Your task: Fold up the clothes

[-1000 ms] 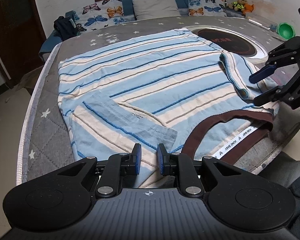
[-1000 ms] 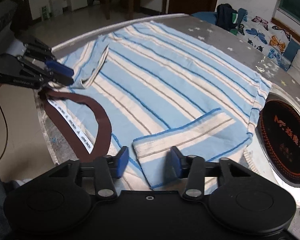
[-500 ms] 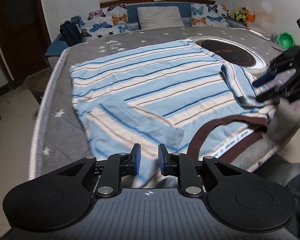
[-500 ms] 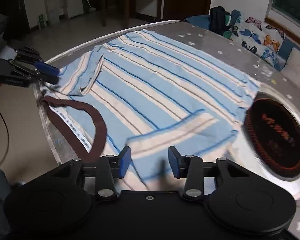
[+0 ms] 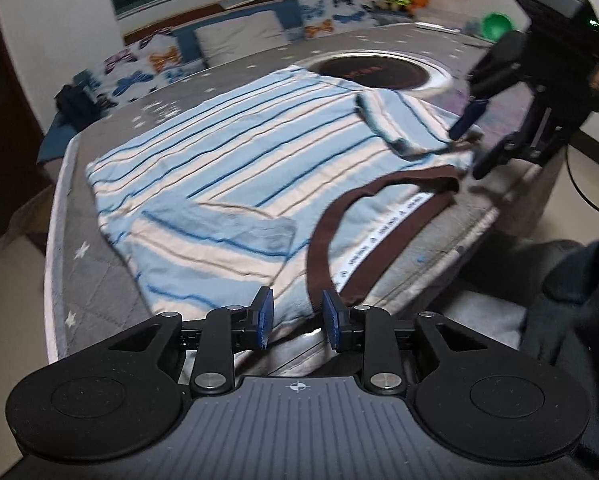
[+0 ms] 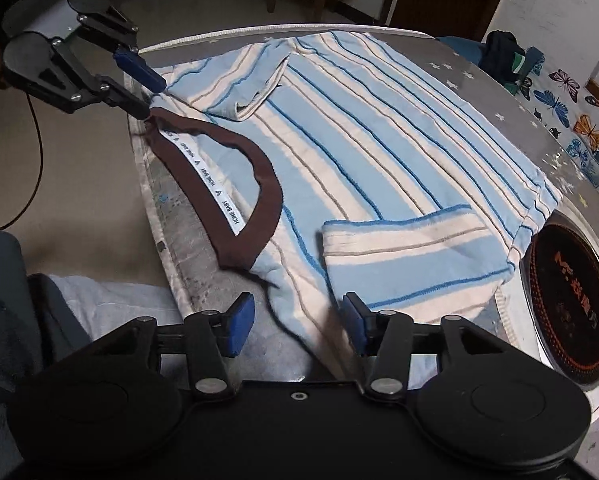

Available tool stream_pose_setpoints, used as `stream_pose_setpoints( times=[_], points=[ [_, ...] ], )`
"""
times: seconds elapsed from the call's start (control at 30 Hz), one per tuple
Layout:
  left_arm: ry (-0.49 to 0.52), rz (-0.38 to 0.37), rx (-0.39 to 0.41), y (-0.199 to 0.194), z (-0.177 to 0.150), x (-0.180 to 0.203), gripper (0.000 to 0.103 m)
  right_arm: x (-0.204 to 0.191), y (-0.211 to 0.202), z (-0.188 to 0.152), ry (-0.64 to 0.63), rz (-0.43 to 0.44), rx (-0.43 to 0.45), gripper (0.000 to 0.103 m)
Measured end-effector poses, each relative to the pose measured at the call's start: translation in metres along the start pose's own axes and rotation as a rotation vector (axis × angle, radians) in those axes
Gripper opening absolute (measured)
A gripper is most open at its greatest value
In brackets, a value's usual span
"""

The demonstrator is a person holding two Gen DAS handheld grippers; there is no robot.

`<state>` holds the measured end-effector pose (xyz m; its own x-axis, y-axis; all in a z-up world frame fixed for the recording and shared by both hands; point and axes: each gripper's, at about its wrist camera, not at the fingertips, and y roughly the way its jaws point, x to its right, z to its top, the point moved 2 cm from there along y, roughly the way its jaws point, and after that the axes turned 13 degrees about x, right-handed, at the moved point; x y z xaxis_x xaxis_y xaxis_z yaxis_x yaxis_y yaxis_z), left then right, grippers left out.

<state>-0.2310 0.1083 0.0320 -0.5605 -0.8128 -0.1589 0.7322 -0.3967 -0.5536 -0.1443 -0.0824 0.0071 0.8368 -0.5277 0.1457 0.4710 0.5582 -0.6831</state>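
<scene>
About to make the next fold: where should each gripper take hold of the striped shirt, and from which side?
Probably grip the striped shirt at its two shoulder corners beside the brown collar. They lie flat along the near table edge, so come in low from that edge: left gripper and right gripper are already open there.

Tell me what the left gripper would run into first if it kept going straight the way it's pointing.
Most likely the striped shirt: the open left gripper points at its near shoulder edge, beside the brown collar. Depth is hard to judge.
</scene>
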Motion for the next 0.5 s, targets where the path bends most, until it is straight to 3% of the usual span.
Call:
stream_pose_setpoints(
  times=[0.07,0.27,0.4,0.5],
  points=[
    [0.008,-0.016,-0.003,0.000,0.000,0.001,0.037,0.001,0.002,0.001,0.001,-0.001,-0.001,0.052],
    [0.055,-0.054,-0.019,0.001,-0.005,0.009,0.038,0.003,0.009,0.003,0.002,-0.004,-0.006,0.051],
    [0.075,-0.055,-0.035,0.009,-0.007,0.011,0.036,0.003,0.012,0.005,0.003,-0.006,-0.006,0.038],
    [0.070,-0.048,-0.039,0.013,-0.005,0.008,0.025,0.002,0.010,0.006,0.002,-0.007,-0.003,0.029]
  ],
)
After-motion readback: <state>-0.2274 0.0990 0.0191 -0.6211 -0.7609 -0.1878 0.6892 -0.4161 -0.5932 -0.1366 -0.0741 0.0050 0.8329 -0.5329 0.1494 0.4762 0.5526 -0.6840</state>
